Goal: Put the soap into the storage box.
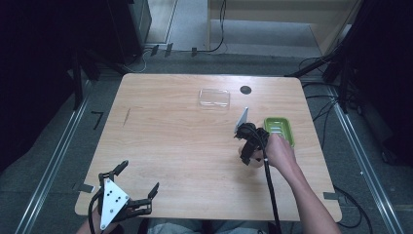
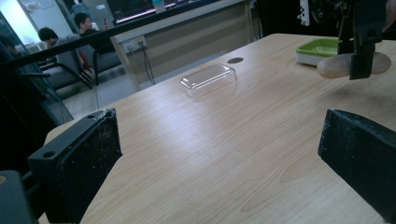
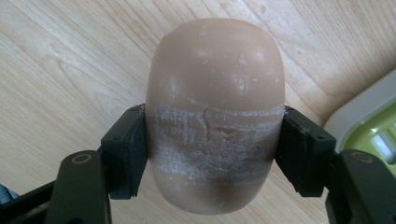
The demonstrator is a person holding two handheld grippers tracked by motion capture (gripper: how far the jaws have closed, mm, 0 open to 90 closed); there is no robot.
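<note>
Holding the rounded beige soap bar (image 3: 215, 116) squeezed between its fingers (image 3: 125, 154), the right gripper (image 1: 251, 146) should carry it level, just beside the green plastic soap dish (image 1: 280, 129), and lower it gently inside; the left gripper (image 1: 127, 187) hangs open, empty, well apart from the dish.

text: none legible | labels: none | numbers: none

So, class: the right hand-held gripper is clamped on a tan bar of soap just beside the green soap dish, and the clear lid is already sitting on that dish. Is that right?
Not quite. The right hand-held gripper does clamp the bar of soap beside the green soap dish, but the high view shows the clear lid lying apart on the table, not on the dish.
</note>
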